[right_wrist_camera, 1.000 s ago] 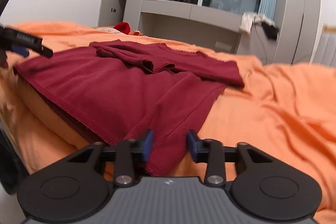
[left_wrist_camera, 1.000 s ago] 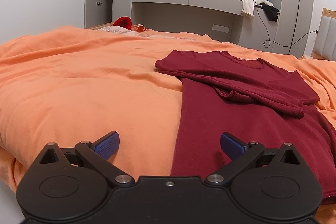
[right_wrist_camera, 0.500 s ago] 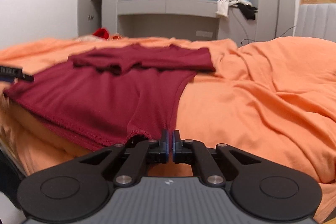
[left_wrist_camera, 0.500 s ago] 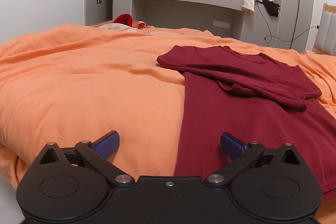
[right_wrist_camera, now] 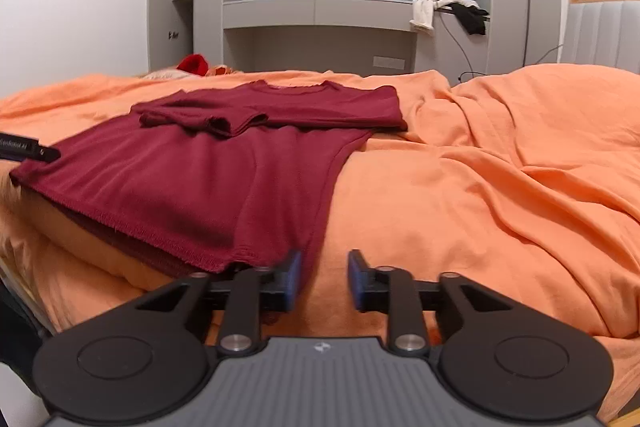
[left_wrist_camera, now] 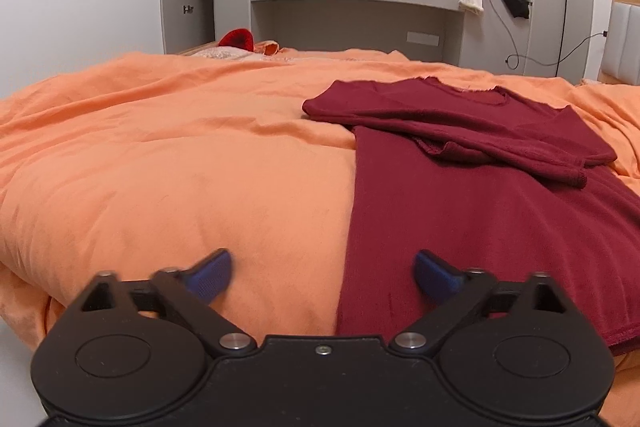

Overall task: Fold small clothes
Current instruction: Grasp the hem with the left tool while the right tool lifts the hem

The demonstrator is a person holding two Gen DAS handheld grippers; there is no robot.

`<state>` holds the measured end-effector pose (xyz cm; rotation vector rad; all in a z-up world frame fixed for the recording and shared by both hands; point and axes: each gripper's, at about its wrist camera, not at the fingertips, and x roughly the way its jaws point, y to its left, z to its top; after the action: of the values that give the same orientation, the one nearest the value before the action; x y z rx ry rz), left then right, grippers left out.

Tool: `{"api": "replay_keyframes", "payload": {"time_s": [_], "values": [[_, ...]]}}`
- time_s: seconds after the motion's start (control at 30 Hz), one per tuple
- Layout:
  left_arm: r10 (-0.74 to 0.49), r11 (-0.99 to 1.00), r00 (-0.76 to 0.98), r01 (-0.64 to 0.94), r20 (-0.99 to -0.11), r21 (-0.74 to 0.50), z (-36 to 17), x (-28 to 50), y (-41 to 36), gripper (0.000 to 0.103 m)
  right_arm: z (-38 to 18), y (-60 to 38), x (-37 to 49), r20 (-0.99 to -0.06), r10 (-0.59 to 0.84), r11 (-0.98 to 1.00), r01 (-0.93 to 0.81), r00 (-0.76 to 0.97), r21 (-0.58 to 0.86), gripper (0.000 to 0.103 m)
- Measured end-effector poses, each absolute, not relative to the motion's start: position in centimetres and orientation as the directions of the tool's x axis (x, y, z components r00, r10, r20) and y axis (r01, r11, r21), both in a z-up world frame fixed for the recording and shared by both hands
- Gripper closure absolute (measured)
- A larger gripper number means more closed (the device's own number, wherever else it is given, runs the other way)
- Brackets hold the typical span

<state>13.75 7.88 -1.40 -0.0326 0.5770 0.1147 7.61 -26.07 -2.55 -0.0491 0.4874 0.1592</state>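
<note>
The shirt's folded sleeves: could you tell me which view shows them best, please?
The left wrist view: the sleeves lie crossed over the shirt, and both cuffs show with nothing in front. The right wrist view shows them farther off and bunched, so their overlap is harder to read.
</note>
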Motion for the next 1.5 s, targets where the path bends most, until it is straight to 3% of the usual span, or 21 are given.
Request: {"api": "replay_keyframes", "payload": {"time_s": [0.1,0.17,0.2,0.27,0.3,0.43,0.53,0.63,0.7,0.8,0.9,0.97,1.17,1.37,1.5], "values": [[0.066,0.995,0.849,-0.093,-0.523,-0.025,-1.0,12.8,7.8,0.037,-2.4,-26.2,7.5,-0.459,0.149,0.986,-0.164,0.876,0.007,0.062],[0.032,0.997,0.856,-0.067,-0.516,-0.048,-0.9,12.3,7.8,0.063,-2.3,-26.1,7.4,-0.449,0.165,0.984,-0.177,0.878,0.015,0.058],[0.020,0.997,0.857,-0.056,-0.515,-0.055,-0.9,12.1,7.7,0.069,-2.3,-26.0,7.4,-0.448,0.174,0.982,-0.187,0.877,0.017,0.057],[0.002,0.998,0.857,-0.034,-0.516,-0.054,-1.0,11.9,7.5,0.093,-2.4,-25.7,7.4,-0.452,0.185,0.980,-0.200,0.873,0.016,0.057],[0.001,0.998,0.860,-0.032,-0.510,-0.051,-0.9,11.8,7.4,0.098,-2.4,-25.5,7.5,-0.455,0.189,0.979,-0.205,0.870,0.014,0.057],[0.029,0.994,0.877,-0.074,-0.480,-0.077,0.0,11.5,8.5,0.099,-2.6,-25.1,7.5,-0.468,0.189,0.977,-0.215,0.864,-0.002,0.057],[0.016,0.985,0.861,-0.100,-0.508,-0.139,-0.2,11.9,9.8,0.099,-2.8,-25.1,7.7,-0.479,0.178,0.979,-0.205,0.859,-0.004,0.056],[0.020,0.988,0.855,-0.097,-0.519,-0.122,-0.5,12.0,9.5,0.099,-2.8,-25.1,7.5,-0.472,0.179,0.979,-0.203,0.863,-0.001,0.051],[0.020,0.989,0.852,-0.094,-0.523,-0.115,-0.6,12.1,9.3,0.097,-2.5,-25.1,7.2,-0.451,0.187,0.977,-0.211,0.873,-0.003,0.044],[0.009,0.985,0.859,-0.095,-0.511,-0.142,-0.5,11.9,9.6,0.084,-2.0,-24.8,6.4,-0.407,0.210,0.970,-0.242,0.889,-0.029,0.031],[0.013,0.980,0.868,-0.110,-0.496,-0.167,-0.4,11.5,10.0,0.063,-1.7,-23.5,5.5,-0.377,0.249,0.944,-0.310,0.892,-0.111,0.016],[0.020,0.976,0.879,-0.119,-0.476,-0.180,-0.2,11.1,10.3,0.037,-1.8,-22.2,4.9,-0.364,0.271,0.909,-0.361,0.891,-0.209,0.013],[0.018,0.976,0.915,-0.103,-0.403,-0.190,0.4,9.7,10.0,0.003,-4.5,-16.7,3.4,-0.337,0.224,0.670,-0.396,0.914,-0.628,0.010],[0.006,0.990,0.935,-0.056,-0.356,-0.133,0.5,8.9,8.6,0.001,-7.6,-14.5,4.4,-0.332,0.147,0.479,-0.361,0.932,-0.800,0.013],[-0.008,0.993,0.941,-0.032,-0.339,-0.112,0.5,8.5,8.2,0.001,-8.5,-14.8,4.9,-0.301,0.096,0.449,-0.311,0.949,-0.838,0.028]]}}
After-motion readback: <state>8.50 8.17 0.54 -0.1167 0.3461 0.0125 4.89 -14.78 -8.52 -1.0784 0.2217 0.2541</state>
